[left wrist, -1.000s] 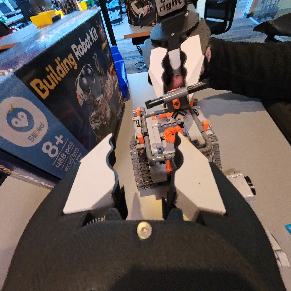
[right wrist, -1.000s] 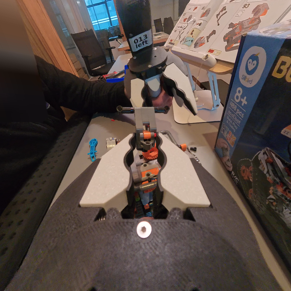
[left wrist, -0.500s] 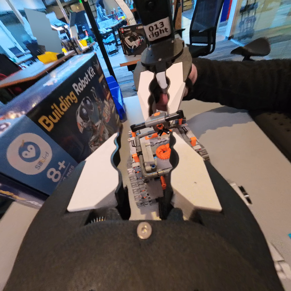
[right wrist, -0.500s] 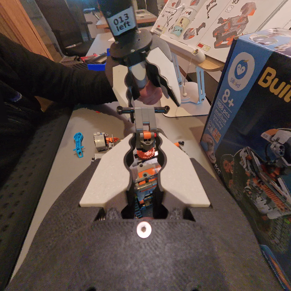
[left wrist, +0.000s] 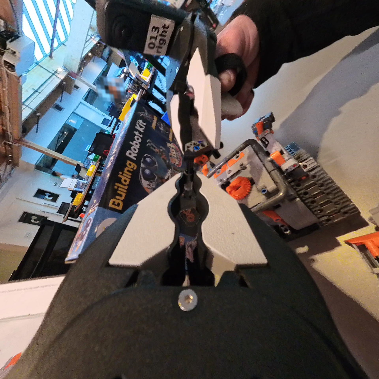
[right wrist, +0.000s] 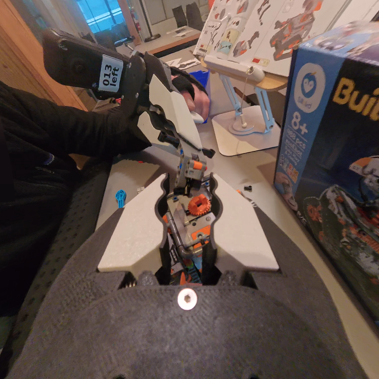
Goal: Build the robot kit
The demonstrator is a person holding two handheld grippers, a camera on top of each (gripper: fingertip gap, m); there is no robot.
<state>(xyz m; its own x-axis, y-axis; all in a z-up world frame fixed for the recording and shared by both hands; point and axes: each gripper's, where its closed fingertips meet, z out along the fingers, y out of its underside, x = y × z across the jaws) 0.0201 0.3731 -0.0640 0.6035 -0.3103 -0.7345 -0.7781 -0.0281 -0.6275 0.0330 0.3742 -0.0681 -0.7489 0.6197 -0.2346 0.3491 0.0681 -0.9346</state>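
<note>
A small grey and orange brick assembly with a black cross axle on top hangs above a grey tracked model that carries an orange gear. My left gripper is shut on the black axle and is rolled to one side. It comes in from the upper left in the right wrist view. My right gripper is open. Its fingertips stand loosely on either side of the assembly, over the model. It also shows in the left wrist view, reaching down from above.
A large blue kit box stands upright close beside the model and also shows in the left wrist view. An open instruction booklet rests on a stand behind. A blue tool, a small black piece and an orange part lie on the table. Both grippers' tips are close together, under 4 cm apart.
My left gripper has rolled sideways, closed in and shut on the black axle. My right gripper's fingers have spread wider around the assembly, which is now tilted.
</note>
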